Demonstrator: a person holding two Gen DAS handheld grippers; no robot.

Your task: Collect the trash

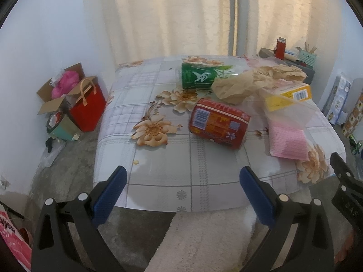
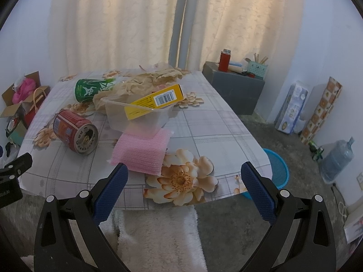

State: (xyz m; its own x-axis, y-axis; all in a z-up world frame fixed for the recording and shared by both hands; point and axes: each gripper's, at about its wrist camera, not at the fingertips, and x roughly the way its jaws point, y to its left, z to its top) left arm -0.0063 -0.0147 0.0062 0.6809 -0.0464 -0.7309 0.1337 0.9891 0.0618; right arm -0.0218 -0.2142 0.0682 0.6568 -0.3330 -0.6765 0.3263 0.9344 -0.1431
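Observation:
A red can (image 1: 219, 123) (image 2: 74, 131) lies on its side mid-table. Behind it a green can (image 1: 197, 76) (image 2: 90, 89) lies beside crumpled brown paper (image 1: 249, 83) (image 2: 145, 79). A yellow box (image 1: 288, 96) (image 2: 156, 100) leans in a clear plastic tub (image 2: 138, 117) that rests on a pink cloth (image 1: 288, 141) (image 2: 141, 150). My left gripper (image 1: 183, 180) hangs open over the table's near edge, short of the red can. My right gripper (image 2: 183, 178) is open too, just before the pink cloth, with nothing between its fingers.
The floral tablecloth (image 1: 158, 158) (image 2: 215, 131) covers the table. A red bag (image 1: 88, 106) and an open carton (image 1: 56, 95) stand on the floor at left. A blue basin (image 2: 278, 170), a water jug (image 2: 338, 158) and a grey cabinet (image 2: 236, 88) are at right.

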